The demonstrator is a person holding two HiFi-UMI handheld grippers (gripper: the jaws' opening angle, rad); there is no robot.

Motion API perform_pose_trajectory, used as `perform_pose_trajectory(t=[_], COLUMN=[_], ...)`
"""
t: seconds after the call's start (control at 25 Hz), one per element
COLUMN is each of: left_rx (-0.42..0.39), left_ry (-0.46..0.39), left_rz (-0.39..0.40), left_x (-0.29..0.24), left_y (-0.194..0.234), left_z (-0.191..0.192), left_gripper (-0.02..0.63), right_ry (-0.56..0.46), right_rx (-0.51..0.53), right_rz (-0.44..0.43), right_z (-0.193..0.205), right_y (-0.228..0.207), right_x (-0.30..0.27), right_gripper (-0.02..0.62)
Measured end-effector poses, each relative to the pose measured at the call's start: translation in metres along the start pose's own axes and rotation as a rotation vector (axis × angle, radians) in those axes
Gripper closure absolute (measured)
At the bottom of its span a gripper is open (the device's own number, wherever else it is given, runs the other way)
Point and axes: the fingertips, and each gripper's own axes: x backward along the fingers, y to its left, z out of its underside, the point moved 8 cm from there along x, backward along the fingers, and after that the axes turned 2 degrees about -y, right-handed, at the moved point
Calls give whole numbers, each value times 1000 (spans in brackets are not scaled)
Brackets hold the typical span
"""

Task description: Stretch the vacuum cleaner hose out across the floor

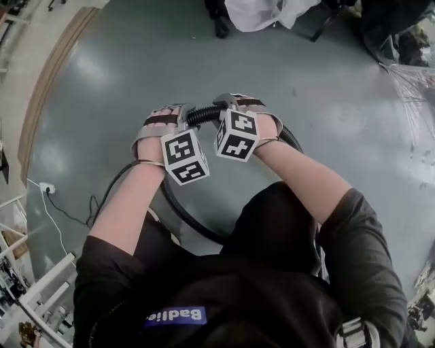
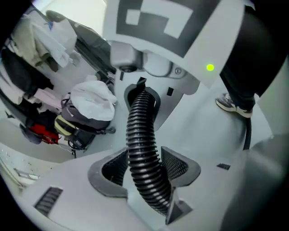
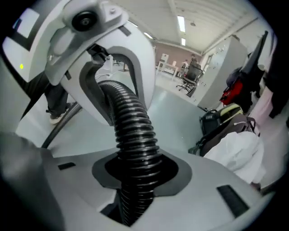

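Note:
A black ribbed vacuum hose (image 1: 204, 115) spans the short gap between my two grippers, held above the grey floor. The rest of it loops down past my legs (image 1: 182, 212). My left gripper (image 1: 189, 113) is shut on the hose; in the left gripper view the hose (image 2: 142, 135) runs between the pads of that gripper (image 2: 144, 164) and on into the facing right gripper (image 2: 149, 63). My right gripper (image 1: 221, 109) is also shut on it; in the right gripper view the hose (image 3: 131, 126) fills the jaws of the right gripper (image 3: 135, 171).
White cloth and dark bags (image 1: 265, 13) lie at the far side of the floor. Clear plastic sheeting (image 1: 414, 81) sits at the right. A power strip with a cable (image 1: 46, 187) lies left, by a curved wooden floor edge (image 1: 47, 75). A backpack (image 2: 76, 122) stands nearby.

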Motion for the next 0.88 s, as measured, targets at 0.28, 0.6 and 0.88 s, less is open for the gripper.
perform_pose_trajectory(t=[0.28, 0.6, 0.88], left_rx=[314, 581, 642], left_ry=[-245, -305, -343], left_rz=[-96, 119, 293], left_x=[20, -22, -29], left_y=[15, -7, -4], left_z=[75, 135, 198], left_gripper=[218, 153, 203], right_ry=[111, 155, 197], right_rx=[-228, -468, -503], right_rz=[81, 233, 264], right_z=[-10, -41, -71], right_y=[-36, -66, -68], right_x=[-3, 14, 30], right_gripper=[448, 445, 433])
